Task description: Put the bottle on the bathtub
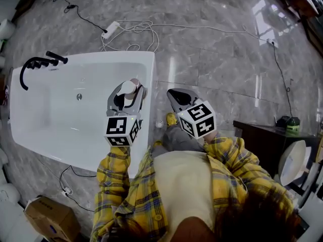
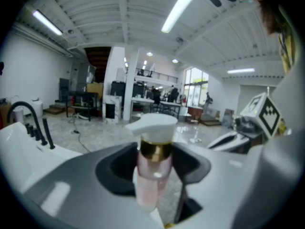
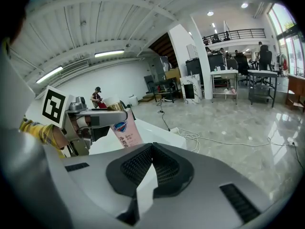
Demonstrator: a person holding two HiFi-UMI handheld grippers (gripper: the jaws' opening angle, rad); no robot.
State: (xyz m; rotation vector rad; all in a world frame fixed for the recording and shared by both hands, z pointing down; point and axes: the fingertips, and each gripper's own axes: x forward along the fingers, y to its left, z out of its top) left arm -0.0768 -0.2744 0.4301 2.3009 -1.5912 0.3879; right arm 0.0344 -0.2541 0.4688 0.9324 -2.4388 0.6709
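Sleeves of yellow plaid lie nearest in the head view, and beyond them we carry a gripper in each hand. Our left gripper pinches the bottle. In its own view both jaws press on the pink body below a gold collar and a white pump head, and the bottle stands upright between them. Our right gripper sits just beside it to the right, its jaws pressed together with nothing between them. From that gripper's view we see the bottle side-on in the left gripper, with a blue label on its pink side. Its base is hidden behind our own jaws, so we cannot tell whether it touches anything. In the head view the bottle hangs over the right rim of the white tub, while the right gripper is over the grey marble floor outside it. A cardboard box sits at lower left and a dark cabinet at right. A black faucet stands at the tub's far left corner. Farther off, a white power strip and its looped cable lie on the floor.
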